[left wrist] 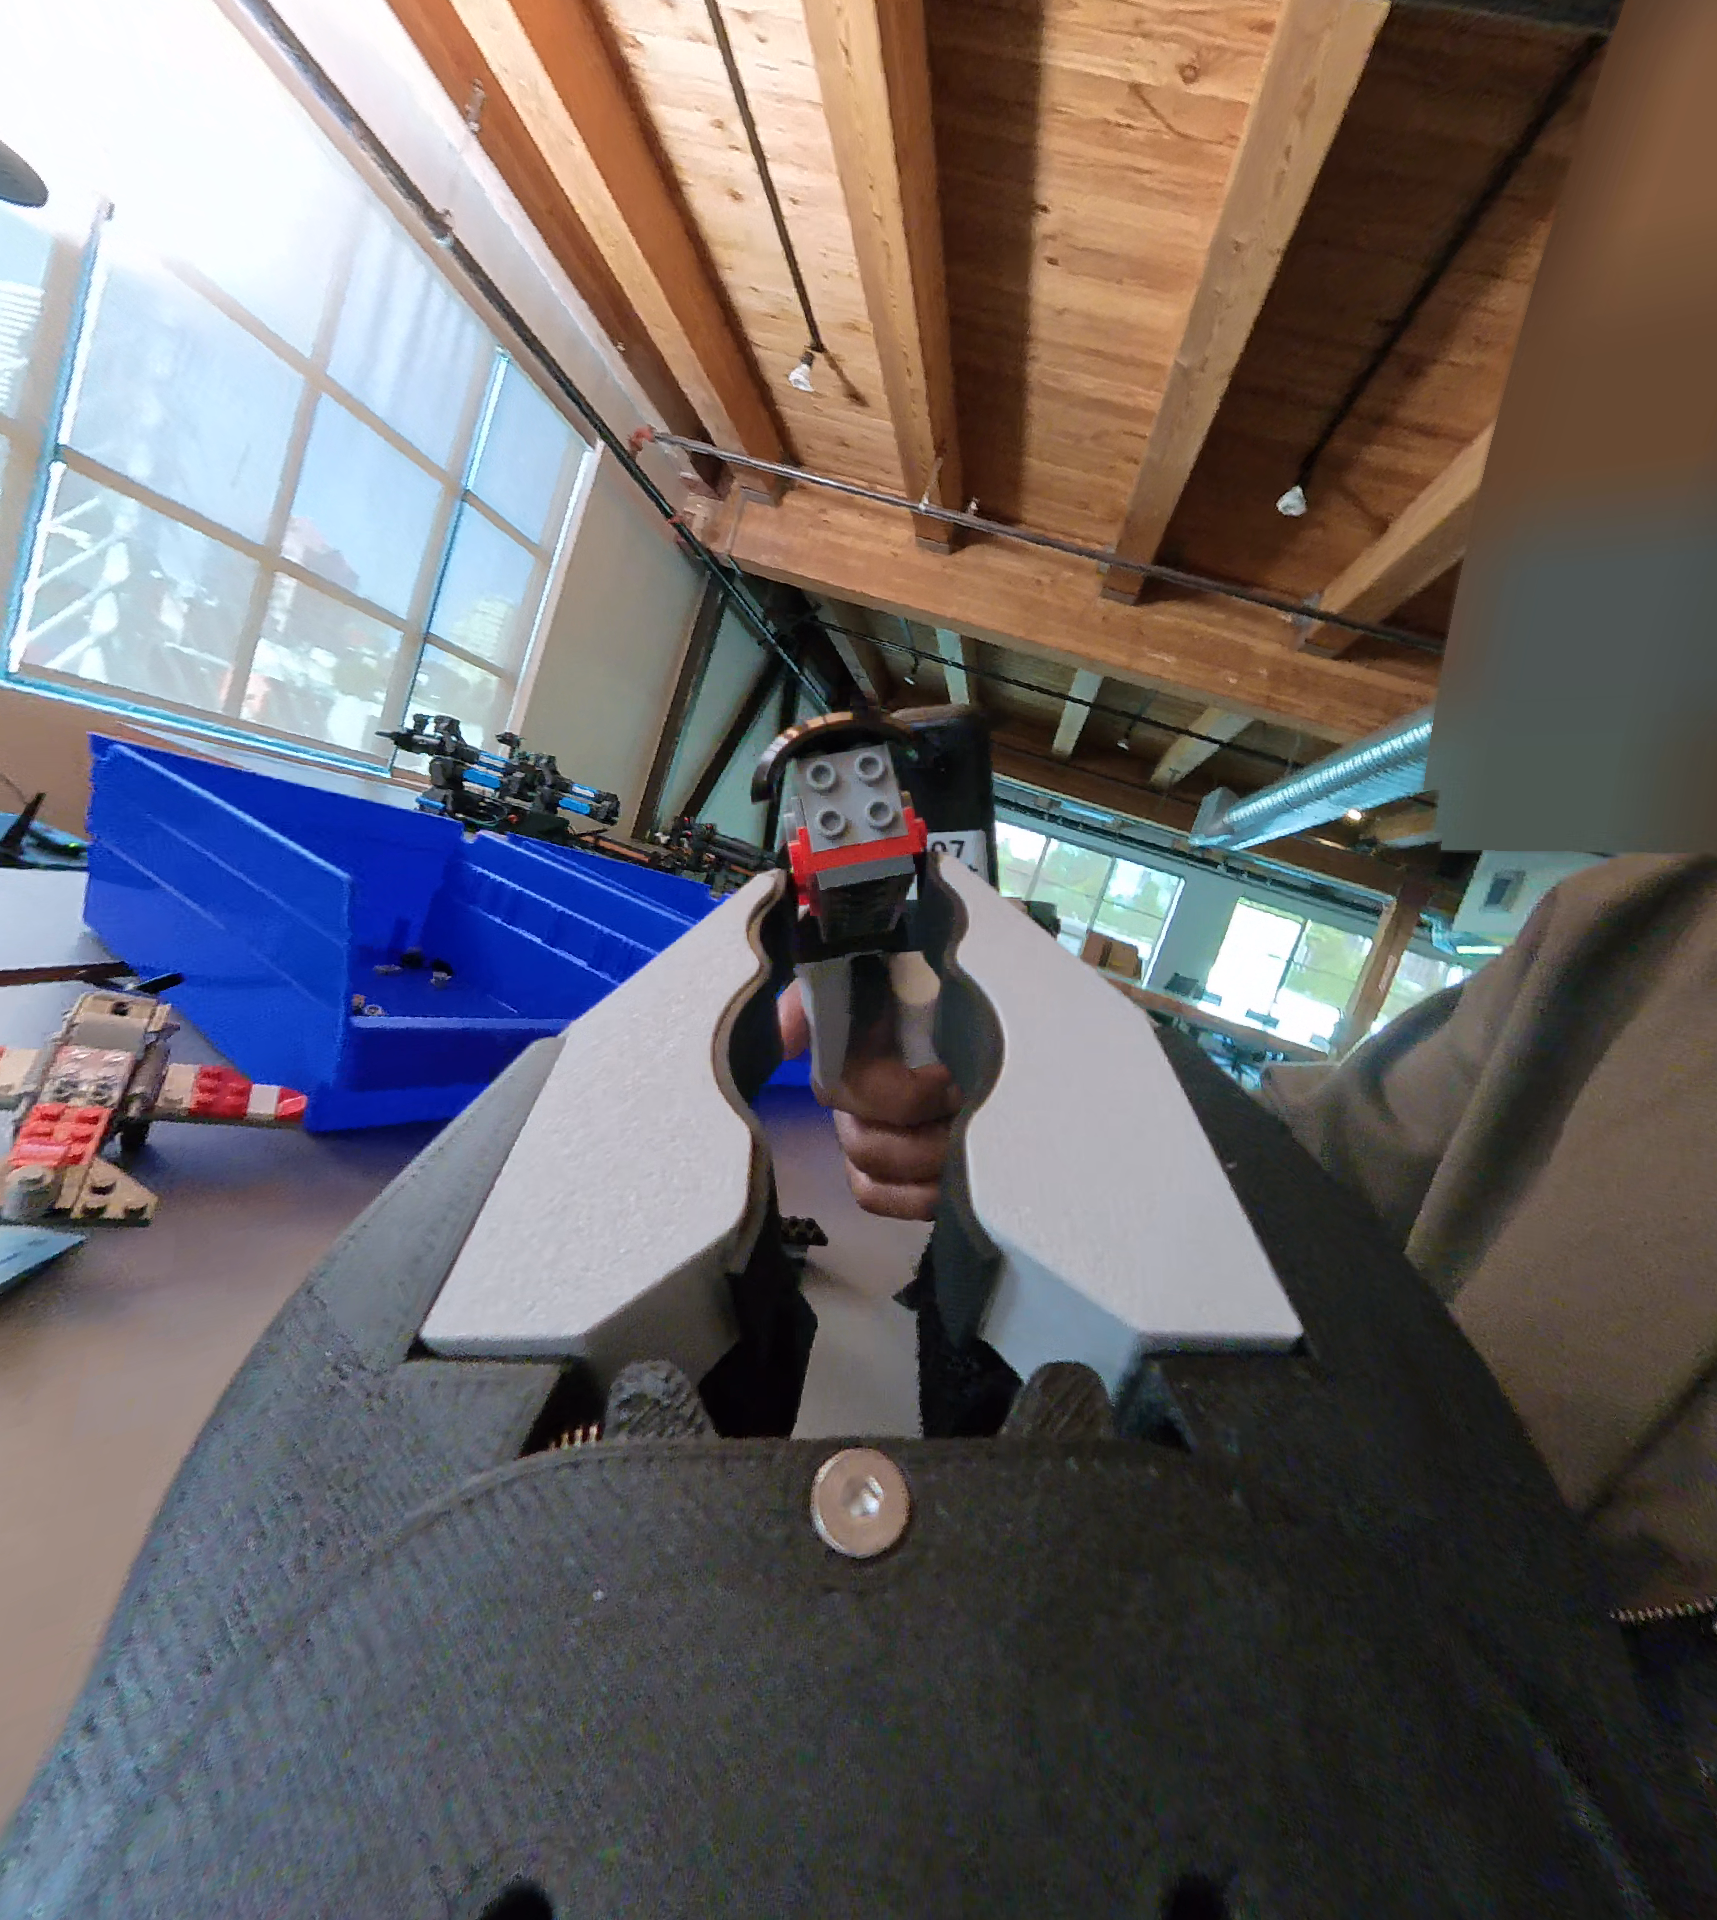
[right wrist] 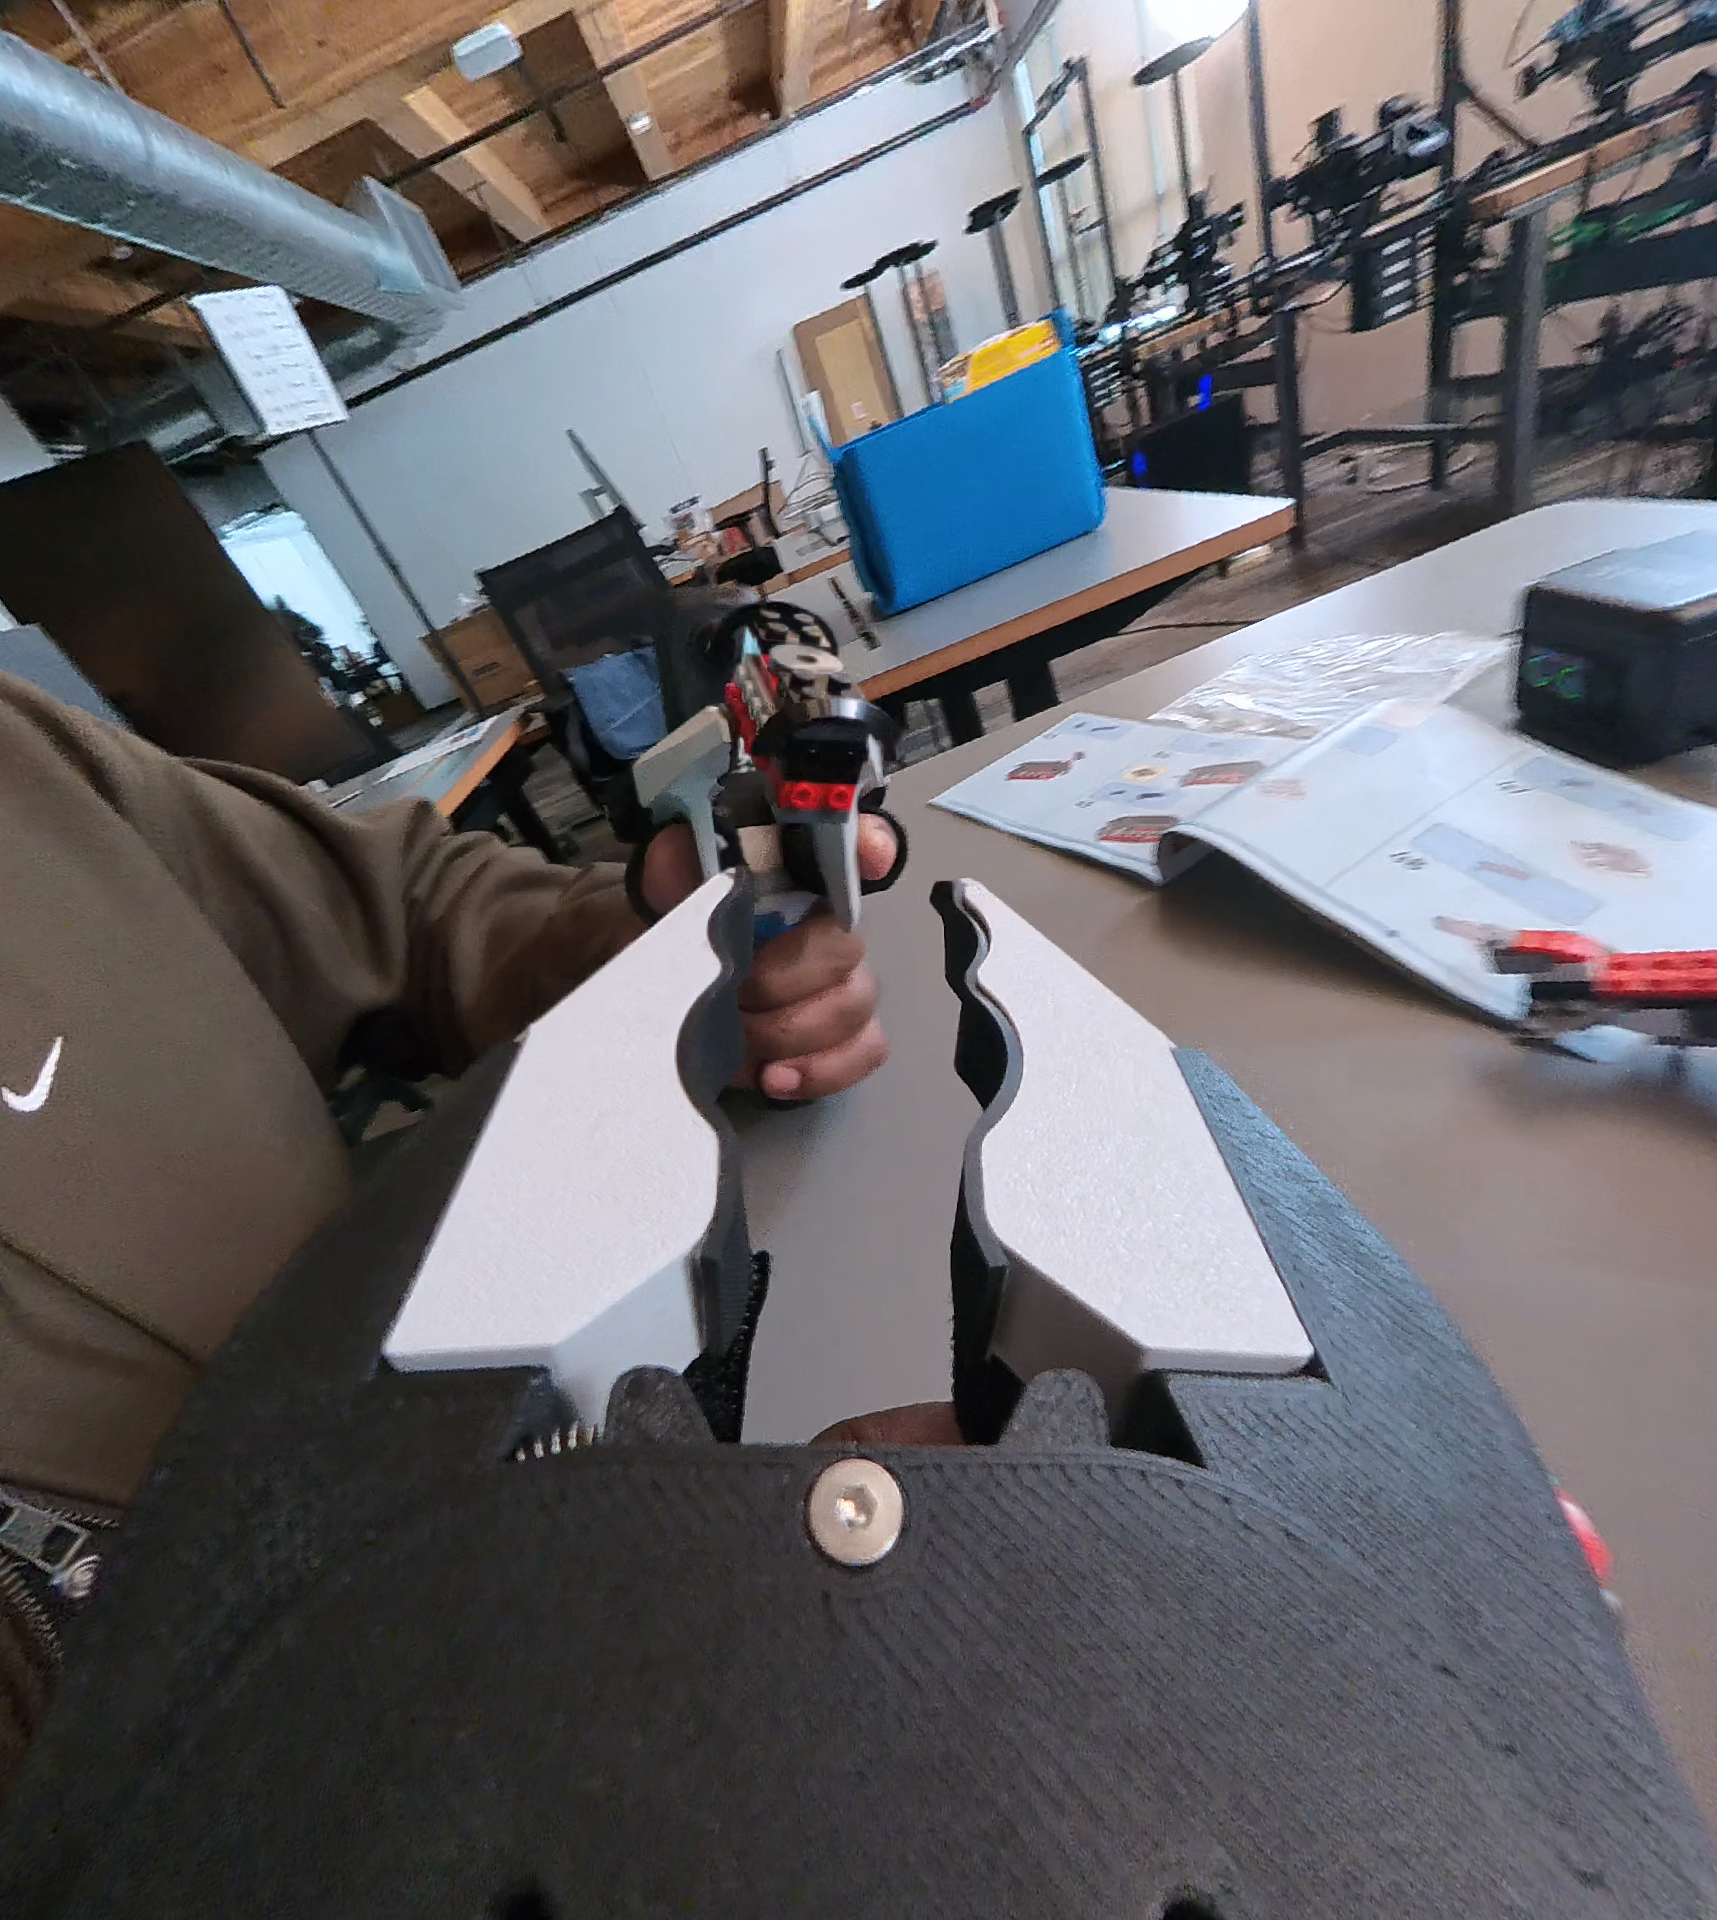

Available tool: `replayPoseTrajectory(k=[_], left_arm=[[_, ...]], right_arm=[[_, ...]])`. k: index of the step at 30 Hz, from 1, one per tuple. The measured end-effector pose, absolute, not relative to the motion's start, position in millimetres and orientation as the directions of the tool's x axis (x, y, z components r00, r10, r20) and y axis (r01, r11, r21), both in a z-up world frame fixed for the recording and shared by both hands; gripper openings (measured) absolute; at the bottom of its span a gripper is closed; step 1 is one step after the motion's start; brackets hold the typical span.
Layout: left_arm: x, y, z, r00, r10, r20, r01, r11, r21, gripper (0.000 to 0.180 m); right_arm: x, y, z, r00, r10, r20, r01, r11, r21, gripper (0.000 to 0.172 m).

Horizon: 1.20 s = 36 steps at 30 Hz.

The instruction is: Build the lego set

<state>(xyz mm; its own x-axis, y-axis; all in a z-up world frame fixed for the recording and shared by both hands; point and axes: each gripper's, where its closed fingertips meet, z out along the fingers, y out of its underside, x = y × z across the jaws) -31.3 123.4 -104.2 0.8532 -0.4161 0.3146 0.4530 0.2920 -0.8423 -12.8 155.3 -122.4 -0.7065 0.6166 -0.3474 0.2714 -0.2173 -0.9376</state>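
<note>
My left gripper [left wrist: 859,878] points upward and is shut on a small brick assembly [left wrist: 854,831] of grey, red and black pieces, pinched at the fingertips. The same assembly [right wrist: 807,769] shows in the right wrist view between the left gripper's grey fingers [right wrist: 838,868], above the hand on its handle. My right gripper [right wrist: 838,894] is open and empty, a short way in front of the left gripper and facing it. It also shows in the left wrist view [left wrist: 869,1013], behind the assembly, with a hand [left wrist: 895,1132] on it.
A blue bin [left wrist: 314,914] and a brick aeroplane model [left wrist: 75,1091] sit on the table at the left. An open instruction booklet [right wrist: 1405,831], a black box [right wrist: 1654,655] and a red and black brick model [right wrist: 1664,977] lie at the right. A brown jacket sleeve [right wrist: 210,883] is close. My hands' fingertips stand some 5 cm from each other.
</note>
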Motion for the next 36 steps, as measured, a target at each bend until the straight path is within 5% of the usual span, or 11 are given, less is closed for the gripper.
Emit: replayPoseTrajectory(k=[16,36], left_arm=[[-5.0,131.3,-112.8,0.882,-0.430,0.193,0.320,0.246,-0.915,0.025],[1.5,139.1,-125.6,0.904,-0.393,0.166,0.241,0.150,-0.959,0.026]], right_arm=[[-3.2,137.7,-118.7,-0.763,0.536,-0.361,0.250,-0.270,-0.930,0.024],[-6.3,147.8,-130.1,-0.757,0.646,-0.095,0.084,-0.048,-0.995,0.022]])
